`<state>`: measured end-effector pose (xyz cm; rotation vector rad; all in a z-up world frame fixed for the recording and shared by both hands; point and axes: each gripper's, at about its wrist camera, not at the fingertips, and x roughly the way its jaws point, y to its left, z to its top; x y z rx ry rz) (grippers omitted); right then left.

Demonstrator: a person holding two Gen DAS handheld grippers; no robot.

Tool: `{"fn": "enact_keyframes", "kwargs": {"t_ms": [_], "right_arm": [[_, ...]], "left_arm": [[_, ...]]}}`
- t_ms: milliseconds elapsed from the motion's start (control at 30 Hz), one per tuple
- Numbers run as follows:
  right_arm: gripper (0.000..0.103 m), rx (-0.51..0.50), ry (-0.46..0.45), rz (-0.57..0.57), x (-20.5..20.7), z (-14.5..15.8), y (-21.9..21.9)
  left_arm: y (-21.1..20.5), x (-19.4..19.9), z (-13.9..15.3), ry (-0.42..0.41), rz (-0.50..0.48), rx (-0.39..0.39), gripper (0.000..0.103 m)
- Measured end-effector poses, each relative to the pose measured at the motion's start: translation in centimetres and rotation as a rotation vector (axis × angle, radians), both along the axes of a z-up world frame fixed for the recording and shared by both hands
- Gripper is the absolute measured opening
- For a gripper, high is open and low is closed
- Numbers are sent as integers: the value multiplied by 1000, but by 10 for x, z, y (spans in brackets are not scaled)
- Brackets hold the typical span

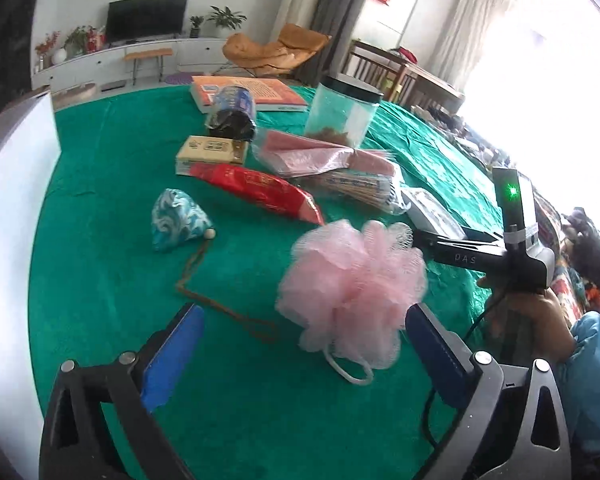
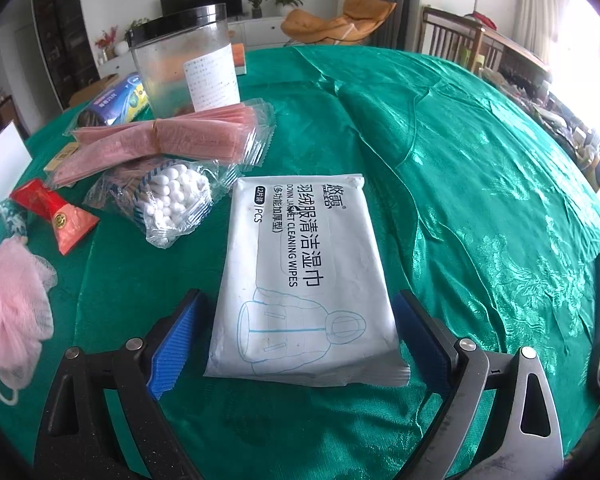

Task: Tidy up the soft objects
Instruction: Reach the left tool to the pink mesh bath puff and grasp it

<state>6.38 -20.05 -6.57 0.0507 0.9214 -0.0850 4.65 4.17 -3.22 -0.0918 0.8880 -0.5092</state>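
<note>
Left wrist view: my left gripper (image 1: 304, 344) is hanging over the green tablecloth (image 1: 112, 184) with its fingers spread wide, gripping nothing. One pink mesh bath pouf (image 1: 350, 288) is lying just ahead between the blue pads (image 1: 176, 356), not touching either. One blue-white patterned pouch (image 1: 178, 220) is sitting to its left, its brown cord (image 1: 220, 304) trailing toward me. I'm counting one red packet (image 1: 260, 192), one yellow box (image 1: 212, 152), one bundle of pink sachets (image 1: 308, 152), one book (image 1: 248, 92) and one clear jar (image 1: 342, 110) with a black lid. The jar is holding a little brown material at the bottom. My right gripper is coming in from the right edge, green LED lit.

Right wrist view: my right gripper (image 2: 300, 340) is also gaping, straddling one white pack of down jacket cleaning wipes (image 2: 304, 276) lying flat on the cloth; whether the pads are touching it I can't tell. One clear bag (image 2: 172, 204) is holding cotton swabs. The jar's contents are too blurred to identify here. The pouf is sitting at the left edge.
</note>
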Motion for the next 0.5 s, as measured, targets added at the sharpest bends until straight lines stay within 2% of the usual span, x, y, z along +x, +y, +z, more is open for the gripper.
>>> {"fn": "enact_keyframes", "kwargs": {"t_ms": [67,267,367,500], "right_arm": [[95,0,0,0,0,0,0],[95,0,0,0,0,0,0],[95,0,0,0,0,0,0],[95,0,0,0,0,0,0]], "left_arm": [[10,-4,2,11,40,0,100],[30,-26,11,-30,135,21,100],[14,-34,25,-99,85,19,100],[-36,-21,40,-185,-10,92,101]]}}
